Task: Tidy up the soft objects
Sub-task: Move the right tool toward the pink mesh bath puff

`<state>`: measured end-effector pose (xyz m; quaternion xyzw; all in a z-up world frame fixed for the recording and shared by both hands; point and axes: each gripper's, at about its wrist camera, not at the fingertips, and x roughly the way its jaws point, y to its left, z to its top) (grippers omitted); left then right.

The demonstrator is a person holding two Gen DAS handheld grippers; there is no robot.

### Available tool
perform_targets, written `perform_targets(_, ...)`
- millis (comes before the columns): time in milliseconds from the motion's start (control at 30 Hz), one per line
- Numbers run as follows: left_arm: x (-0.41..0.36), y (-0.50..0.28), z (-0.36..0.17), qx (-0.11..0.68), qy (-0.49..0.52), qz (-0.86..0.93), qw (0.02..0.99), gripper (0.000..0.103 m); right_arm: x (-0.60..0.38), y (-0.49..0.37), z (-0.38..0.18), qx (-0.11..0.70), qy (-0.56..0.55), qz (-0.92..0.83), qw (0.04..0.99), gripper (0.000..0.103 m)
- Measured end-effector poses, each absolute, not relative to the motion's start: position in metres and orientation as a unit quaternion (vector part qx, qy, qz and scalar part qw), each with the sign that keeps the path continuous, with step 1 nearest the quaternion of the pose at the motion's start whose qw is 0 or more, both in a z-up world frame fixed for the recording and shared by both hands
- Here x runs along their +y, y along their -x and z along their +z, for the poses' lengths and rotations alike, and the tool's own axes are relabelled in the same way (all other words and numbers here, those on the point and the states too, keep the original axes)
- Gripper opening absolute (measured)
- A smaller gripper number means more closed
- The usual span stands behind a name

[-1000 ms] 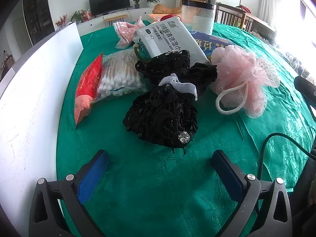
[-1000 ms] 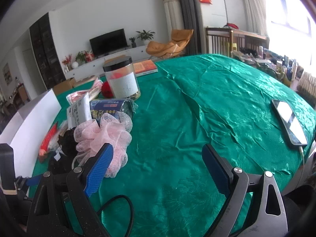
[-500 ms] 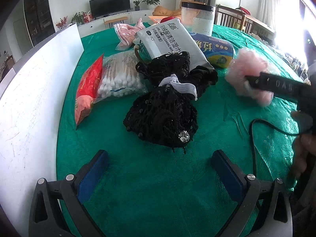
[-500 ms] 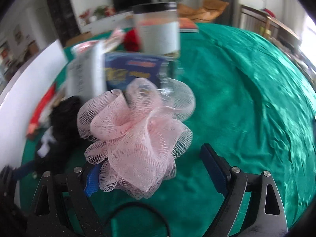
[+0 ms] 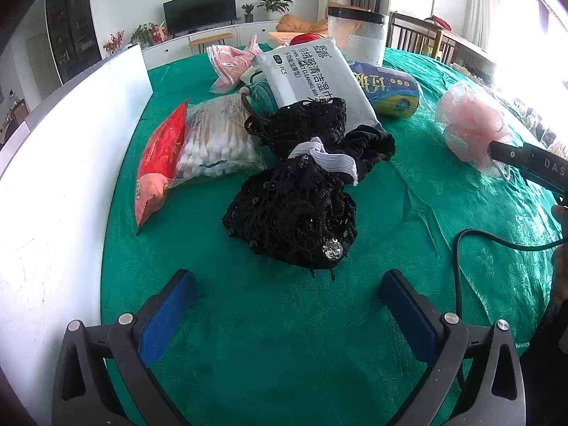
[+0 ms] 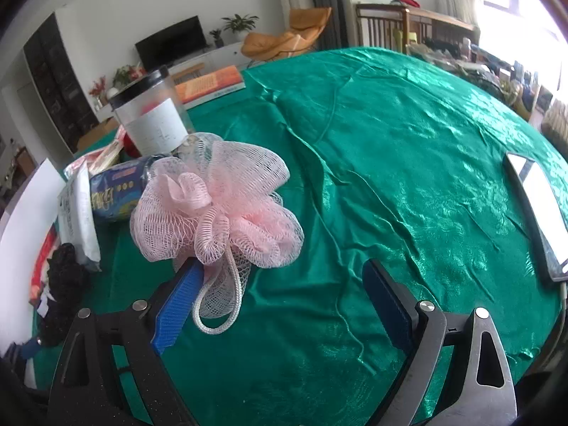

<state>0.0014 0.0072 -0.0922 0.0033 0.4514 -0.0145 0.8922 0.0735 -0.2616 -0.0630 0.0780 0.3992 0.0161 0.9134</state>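
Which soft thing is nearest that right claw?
The pink mesh bath pouf, draped over the right gripper's left finger; the black netted bundles lie farther left.

Left wrist view looks low across the green tablecloth [image 5: 248, 337] toward the television. Right wrist view faces likewise, further right. Both share the pink bath sponge [image 5: 472, 131] [image 6: 216, 202] and jar [image 5: 356, 35] [image 6: 152, 117].

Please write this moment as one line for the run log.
left gripper: open, empty, facing black mesh bundle | right gripper: open, pink bath pouf against its left finger, not clamped | tablecloth: green
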Motion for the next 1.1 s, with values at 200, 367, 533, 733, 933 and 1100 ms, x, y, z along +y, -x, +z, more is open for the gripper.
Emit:
perform_targets(200, 0.006, -0.002, -0.092, 0.45, -0.003, -0.013, 0.893, 0.103, -0.242, -0.072, -0.069, 0.414, -0.025, 0.028, 0.909, 0.092)
perform_targets(367, 0.006, -0.002, -0.092, 0.45, -0.003, -0.013, 0.893, 0.103, -0.248, -0.08, -0.08, 0.441, -0.032, 0.014, 0.897, 0.092)
perform_targets(533, 0.006, -0.002, -0.092, 0.45, -0.003, -0.014, 0.893, 0.103, -0.249, -0.079, -0.08, 0.442, -0.028, 0.012, 0.896, 0.093)
perform_targets(733, 0.006, -0.002, -0.092, 0.449, -0.003, -0.014, 0.893, 0.103, -0.244, -0.08, -0.081, 0.444, -0.02, 0.01, 0.896, 0.094)
perform_targets(933, 0.006, -0.002, -0.092, 0.45, -0.003, -0.014, 0.893, 0.103, -0.241, -0.081, -0.082, 0.446, -0.011, 0.006, 0.895, 0.094)
perform_targets(1100, 0.006, -0.002, -0.092, 0.45, -0.003, -0.014, 0.893, 0.103, -0.24, -0.081, -0.082, 0.446, -0.01, 0.005, 0.895, 0.094)
